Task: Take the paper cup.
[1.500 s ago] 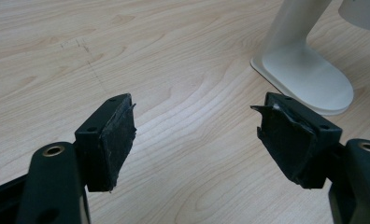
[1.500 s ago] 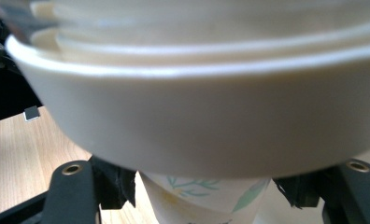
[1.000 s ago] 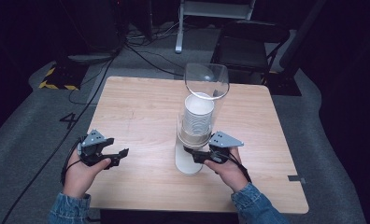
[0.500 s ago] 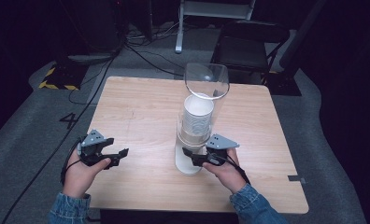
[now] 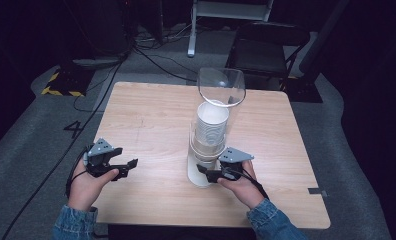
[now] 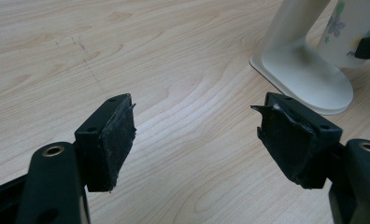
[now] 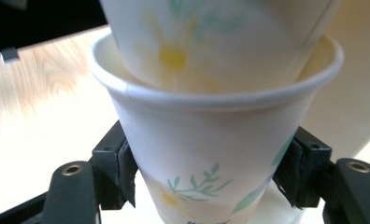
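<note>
Right tool clamped on lowest paper cup, unmoved | left tool apart, unchanged

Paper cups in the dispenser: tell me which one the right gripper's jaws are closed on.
The bottom cup of the stack, pinched by the right gripper. The next cup nests inside it, above the jaws.

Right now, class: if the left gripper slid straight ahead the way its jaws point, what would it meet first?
The left gripper is open over bare table. Straight ahead lies only wood; the white dispenser base sits to the right of that line. The way looks free, though depth is hard to judge.
</note>
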A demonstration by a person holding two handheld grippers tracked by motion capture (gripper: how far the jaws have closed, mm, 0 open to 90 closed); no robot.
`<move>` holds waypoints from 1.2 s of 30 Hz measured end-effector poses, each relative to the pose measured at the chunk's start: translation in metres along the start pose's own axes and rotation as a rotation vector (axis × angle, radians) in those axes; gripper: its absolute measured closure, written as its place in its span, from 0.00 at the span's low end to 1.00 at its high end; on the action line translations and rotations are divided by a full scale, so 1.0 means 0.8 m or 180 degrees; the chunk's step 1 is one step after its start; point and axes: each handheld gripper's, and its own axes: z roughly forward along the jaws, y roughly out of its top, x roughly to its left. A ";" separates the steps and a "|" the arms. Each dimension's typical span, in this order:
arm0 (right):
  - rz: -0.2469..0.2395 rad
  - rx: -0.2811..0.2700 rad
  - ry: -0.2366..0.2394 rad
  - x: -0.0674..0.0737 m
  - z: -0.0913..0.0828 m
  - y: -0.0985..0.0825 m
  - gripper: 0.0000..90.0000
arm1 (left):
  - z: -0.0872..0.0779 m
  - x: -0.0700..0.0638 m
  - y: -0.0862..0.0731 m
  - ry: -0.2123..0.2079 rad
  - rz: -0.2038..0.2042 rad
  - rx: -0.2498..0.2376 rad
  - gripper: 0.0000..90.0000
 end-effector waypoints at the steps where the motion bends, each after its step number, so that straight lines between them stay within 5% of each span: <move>1: -0.0007 0.0061 -0.0002 0.000 0.001 -0.002 0.36 | 0.001 0.000 0.000 -0.0009 0.0006 0.0008 0.30; 13: -0.0095 0.0413 -0.0057 0.003 -0.007 -0.015 0.35 | 0.008 -0.002 0.007 -0.0057 0.0040 0.0008 0.30; 36: 0.0071 0.0448 -0.0427 -0.020 -0.058 -0.029 0.35 | 0.041 -0.007 0.030 -0.0218 0.0151 0.0037 0.29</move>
